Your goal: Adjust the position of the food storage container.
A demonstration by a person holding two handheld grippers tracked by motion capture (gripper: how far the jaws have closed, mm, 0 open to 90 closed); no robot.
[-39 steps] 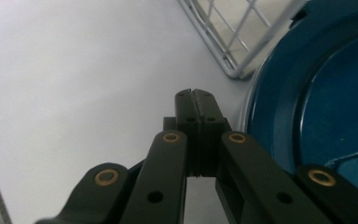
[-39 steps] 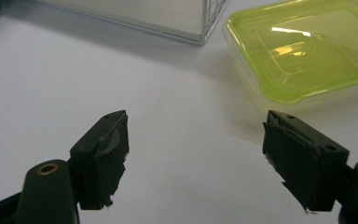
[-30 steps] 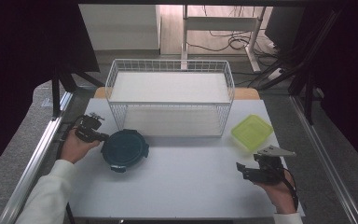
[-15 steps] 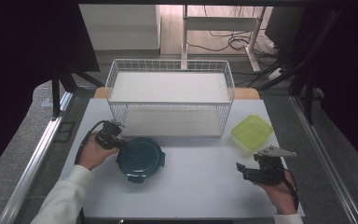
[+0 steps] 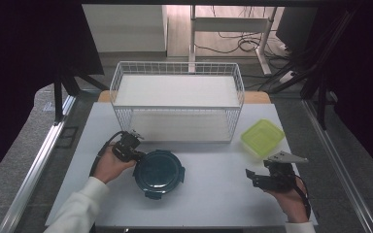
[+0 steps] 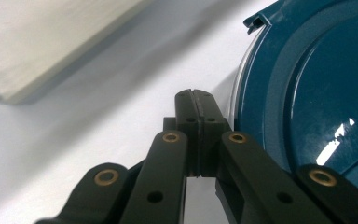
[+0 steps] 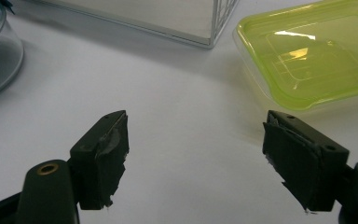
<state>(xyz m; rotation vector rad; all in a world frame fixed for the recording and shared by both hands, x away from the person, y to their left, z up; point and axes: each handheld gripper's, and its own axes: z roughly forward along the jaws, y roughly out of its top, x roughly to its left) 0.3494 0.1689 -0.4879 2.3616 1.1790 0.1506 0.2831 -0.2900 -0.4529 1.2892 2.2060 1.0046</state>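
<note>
High view: round teal container (image 5: 159, 173) sat on the white surface (image 5: 213, 194), left of centre, in front of the wire basket (image 5: 177, 99). Left gripper (image 5: 135, 156) pressed against the container's left rim, jaws clenched, nothing between them. Right gripper (image 5: 252, 178) hovered well apart at the right, jaws released, just in front of the green square lid (image 5: 262, 137).

Left gripper view: jaws met tip to tip, clenched and empty, touching or just beside the teal container (image 6: 317, 93) at its rim; a latch tab stuck up at the top edge. Basket's pale base (image 6: 51, 42) lay beyond, upper left.

Right gripper view: jaws stood wide apart, released, over bare surface (image 7: 186, 121). Green square lid (image 7: 312, 60) lay flat at upper right, near the basket's corner (image 7: 214, 28). Container's clear wall (image 7: 0, 60) showed at the left edge.
</note>
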